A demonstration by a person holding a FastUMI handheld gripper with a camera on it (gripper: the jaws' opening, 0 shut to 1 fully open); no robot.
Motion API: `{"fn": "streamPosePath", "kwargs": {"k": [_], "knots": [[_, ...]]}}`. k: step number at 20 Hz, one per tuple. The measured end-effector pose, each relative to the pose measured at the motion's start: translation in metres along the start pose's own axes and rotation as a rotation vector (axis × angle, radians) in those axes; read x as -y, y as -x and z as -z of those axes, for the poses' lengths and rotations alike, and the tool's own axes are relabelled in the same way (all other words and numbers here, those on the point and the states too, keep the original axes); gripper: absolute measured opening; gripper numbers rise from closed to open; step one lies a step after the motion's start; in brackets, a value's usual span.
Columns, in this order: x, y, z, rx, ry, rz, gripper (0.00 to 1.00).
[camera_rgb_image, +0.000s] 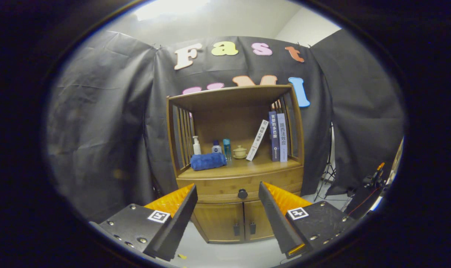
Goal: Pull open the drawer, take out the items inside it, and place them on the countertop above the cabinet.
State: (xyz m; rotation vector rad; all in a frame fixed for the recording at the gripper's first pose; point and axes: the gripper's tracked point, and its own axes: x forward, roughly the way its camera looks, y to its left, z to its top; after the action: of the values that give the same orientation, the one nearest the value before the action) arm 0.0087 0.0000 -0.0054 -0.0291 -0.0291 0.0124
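Observation:
A wooden cabinet (236,175) stands against the black cloth wall, some way beyond my fingers. Its drawer (218,186) is closed, with a dark round knob (242,193) in the middle of its front. The countertop (247,166) above the drawer carries a rolled blue towel (208,161), a white pump bottle (196,145), two small bottles (222,147), a pale lidded cup (240,151) and three books (275,136). My gripper (228,193) is open and holds nothing. The knob appears between the two fingertips but farther off. The drawer's inside is hidden.
Below the drawer are two closed cabinet doors (232,223) with small dark handles. A shelf roof (229,95) and slatted sides close in the countertop space. A light stand (327,167) and dark equipment (370,186) stand to the right on the pale floor.

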Motion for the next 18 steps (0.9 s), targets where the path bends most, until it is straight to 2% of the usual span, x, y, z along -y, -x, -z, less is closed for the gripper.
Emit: {"fn": "streamPosePath", "kwargs": {"k": [6,12,15,18], "knots": [[0.014,-0.048,0.039,-0.010,0.027,0.002,0.99],[0.041,-0.129,0.103,-0.067,0.008,0.052,0.99],[0.053,-0.171,0.120,-0.075,0.001,0.072,0.99],[0.054,-0.208,0.140,-0.105,0.047,0.075,0.98]]}}
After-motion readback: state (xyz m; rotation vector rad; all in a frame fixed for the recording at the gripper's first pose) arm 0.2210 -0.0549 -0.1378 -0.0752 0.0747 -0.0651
